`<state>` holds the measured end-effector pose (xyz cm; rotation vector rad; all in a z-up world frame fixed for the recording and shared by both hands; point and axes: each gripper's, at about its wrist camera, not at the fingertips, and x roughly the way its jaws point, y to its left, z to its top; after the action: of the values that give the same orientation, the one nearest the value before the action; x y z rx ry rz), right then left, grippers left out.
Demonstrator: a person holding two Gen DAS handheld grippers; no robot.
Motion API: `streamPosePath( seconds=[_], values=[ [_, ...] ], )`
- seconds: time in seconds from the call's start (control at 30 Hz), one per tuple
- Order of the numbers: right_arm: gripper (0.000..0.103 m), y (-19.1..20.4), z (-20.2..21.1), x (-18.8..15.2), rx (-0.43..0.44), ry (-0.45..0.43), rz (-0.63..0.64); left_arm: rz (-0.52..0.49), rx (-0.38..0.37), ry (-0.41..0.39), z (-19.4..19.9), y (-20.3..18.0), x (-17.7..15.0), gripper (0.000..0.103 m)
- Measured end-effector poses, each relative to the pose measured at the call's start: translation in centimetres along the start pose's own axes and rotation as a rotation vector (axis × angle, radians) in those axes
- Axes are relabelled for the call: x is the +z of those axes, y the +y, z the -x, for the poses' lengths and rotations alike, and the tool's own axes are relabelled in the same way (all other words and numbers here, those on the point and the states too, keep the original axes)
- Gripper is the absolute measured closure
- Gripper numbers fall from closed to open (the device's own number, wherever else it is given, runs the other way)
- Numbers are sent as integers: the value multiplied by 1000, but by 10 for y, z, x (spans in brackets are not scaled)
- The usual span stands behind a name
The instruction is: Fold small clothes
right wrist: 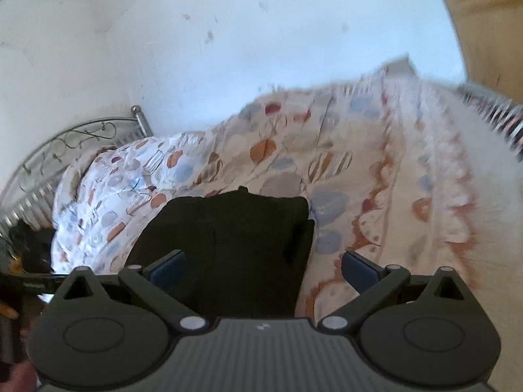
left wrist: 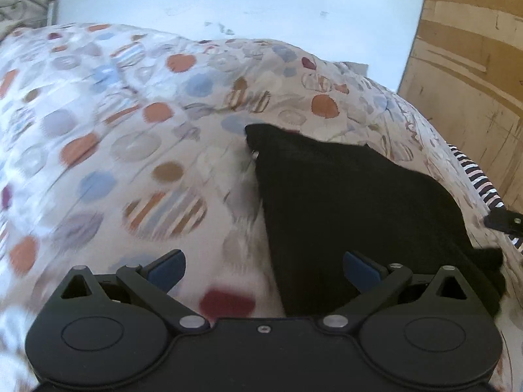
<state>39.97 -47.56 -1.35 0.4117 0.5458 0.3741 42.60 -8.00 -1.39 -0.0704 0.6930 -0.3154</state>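
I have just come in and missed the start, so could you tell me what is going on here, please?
A person is working over a bed with a handheld gripper in each hand. A black garment lies on the spotted duvet. The left gripper and the right gripper are both open above it, fingers spread, holding nothing. The pictures are blurred, and how far the folding has got is unclear.

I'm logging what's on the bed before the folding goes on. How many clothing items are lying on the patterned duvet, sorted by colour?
Black garment: 1
Striped garment, at the duvet's edge: 1
Total: 2

Both lie on the spotted duvet. The left gripper and right gripper are open, holding nothing.
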Motion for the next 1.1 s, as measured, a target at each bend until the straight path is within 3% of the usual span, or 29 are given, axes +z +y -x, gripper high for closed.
streamPosePath(
  seconds=[0.17, 0.4, 0.47, 0.53, 0.6, 0.67, 0.7, 0.73, 0.8, 0.87, 1.03, 1.1],
  values=[
    [1, -27, -52, 19, 34, 49, -101, 39, -67, 25, -50, 8, 30, 1],
    [18, -39, -102, 24, 49, 85, -144, 81, -95, 58, -102, 11, 58, 1],
    [27, -34, -106, 25, 57, 80, -123, 108, -91, 64, -112, 14, 64, 1],
    [52, -29, -112, 26, 67, 95, -89, 147, -92, 71, -120, 16, 69, 4],
    [60, -17, -115, 23, 40, 100, -12, 180, -115, 79, -124, 18, 72, 19],
    [80, -4, -112, 20, 27, 79, 64, 199, -145, 77, -126, 17, 72, 30],
    [92, 2, -110, 19, 46, 74, 104, 195, -169, 68, -126, 16, 72, 46],
    [92, 12, -108, 16, 30, 60, 161, 179, -193, 56, -125, 14, 72, 53],
    [93, 35, -102, 8, -26, 27, 303, 137, -174, 40, -123, 7, 72, 69],
    [93, 57, -95, 0, -72, -13, 429, 112, -176, 9, -115, 4, 71, 79],
    [95, 102, -68, -22, -169, -161, 686, 39, -184, -113, -83, -7, 69, 83],
    [95, 114, -53, -30, -191, -217, 733, -3, -195, -165, -66, -15, 69, 83]
  ],
)
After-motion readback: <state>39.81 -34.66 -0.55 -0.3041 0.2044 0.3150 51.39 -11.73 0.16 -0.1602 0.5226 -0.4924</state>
